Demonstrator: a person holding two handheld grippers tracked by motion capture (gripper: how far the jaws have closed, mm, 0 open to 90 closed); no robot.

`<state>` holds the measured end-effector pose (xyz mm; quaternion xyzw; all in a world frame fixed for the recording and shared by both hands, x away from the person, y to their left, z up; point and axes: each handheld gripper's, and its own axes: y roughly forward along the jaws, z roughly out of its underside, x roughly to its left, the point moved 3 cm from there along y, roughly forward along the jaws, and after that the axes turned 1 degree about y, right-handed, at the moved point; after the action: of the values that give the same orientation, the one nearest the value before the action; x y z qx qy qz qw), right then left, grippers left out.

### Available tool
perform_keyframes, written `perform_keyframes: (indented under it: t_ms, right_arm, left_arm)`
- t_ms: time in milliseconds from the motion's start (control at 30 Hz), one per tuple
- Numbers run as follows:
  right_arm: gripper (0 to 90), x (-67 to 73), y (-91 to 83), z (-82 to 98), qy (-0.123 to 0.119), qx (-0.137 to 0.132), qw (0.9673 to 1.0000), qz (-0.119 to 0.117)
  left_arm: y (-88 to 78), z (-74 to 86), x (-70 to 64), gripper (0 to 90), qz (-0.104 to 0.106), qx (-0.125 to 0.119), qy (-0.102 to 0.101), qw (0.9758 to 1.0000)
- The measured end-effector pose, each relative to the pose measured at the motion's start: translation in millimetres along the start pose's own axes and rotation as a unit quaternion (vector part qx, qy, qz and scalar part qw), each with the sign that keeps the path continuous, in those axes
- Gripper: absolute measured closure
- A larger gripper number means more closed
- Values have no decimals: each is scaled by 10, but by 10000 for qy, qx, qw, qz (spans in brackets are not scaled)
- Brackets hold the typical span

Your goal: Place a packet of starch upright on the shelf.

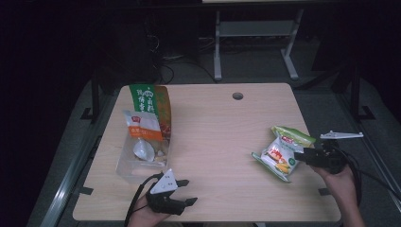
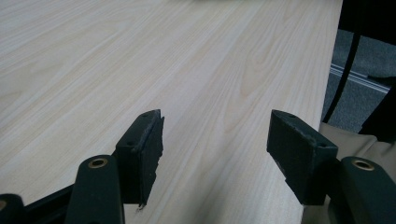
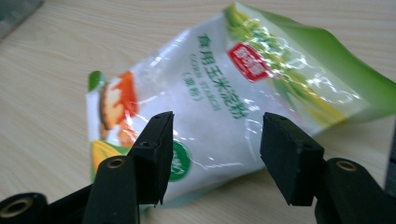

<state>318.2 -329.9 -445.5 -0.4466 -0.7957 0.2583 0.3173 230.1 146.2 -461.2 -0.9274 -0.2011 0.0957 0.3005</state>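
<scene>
The room behind is dark, with table legs and cables in the upper half of the high view; the work sits on a pale wooden table (image 1: pixel 213 123) with a round cable hole near its far edge. What I am after is the starch bag (image 1: pixel 280 152), white and green, lying flat at the right of the high view, middle height; its long axis runs from lower left to upper right, green top end toward the upper right. My right gripper (image 1: pixel 301 156) sits just right of it, jaws pointing left at the bag's near edge; in the right gripper view the bag (image 3: pixel 224 102) spreads across the frame just beyond the two jaws, which stand apart with nothing pinched between them, pads clear of the plastic as far as I can tell. So the bag lies straight ahead of that gripper and close; I judge a short push forward would bring its edge between the pads. My left gripper (image 1: pixel 185 191) rests at the lower middle of the high view, well apart from the bag, jaws wide open over bare wood (image 2: pixel 187 70); the right hand is plainly the nearer. At the left of the high view a clear tub (image 1: pixel 124 166) already holds other packets (image 1: pixel 147 113).
</scene>
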Motion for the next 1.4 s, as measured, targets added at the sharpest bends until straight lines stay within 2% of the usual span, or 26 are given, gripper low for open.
perform_keyframes:
  t_ms: [133, 467, 600, 700, 800, 1033, 1167, 1267, 1333, 1400]
  right_arm:
    - [404, -78, 7, 30, 171, 20, 9998, 96]
    - [368, -198, 97, 74, 492, 82, 9987, 145]
    - [339, -237, 150, 83, 584, -8, 9982, 153]
    - [341, -272, 165, 104, 776, -80, 9969, 83]
    - [355, -284, 163, 121, 923, -39, 9957, 14]
    - [365, -262, 221, 95, 1035, -43, 9945, -174]
    - [446, -244, 290, 70, 1223, -109, 9917, -386]
    - [640, -235, 323, 71, 1357, -237, 9885, -618]
    - [700, -206, 325, 62, 1229, -251, 9909, -490]
    - [806, -170, 307, 46, 1065, -247, 9931, -433]
  left_arm:
    - [-1, 0, 0, 355, 0, -3, -22, 10000]
    - [18, 1, -9, 356, 17, 20, -2, 10000]
    - [29, 0, -15, 355, 28, 32, 0, 10000]
    - [20, 0, -14, 356, 13, 24, 14, 10000]
    - [13, 2, -5, 356, 12, 18, 2, 10000]
    - [41, -1, -28, 356, 30, 37, 25, 10000]
    - [43, 0, -22, 355, 28, 51, 24, 10000]
    - [48, -1, -21, 356, 33, 45, 24, 10000]
    - [50, -2, -25, 355, 39, 57, 38, 10000]
    - [50, -3, -27, 355, 40, 54, 42, 10000]
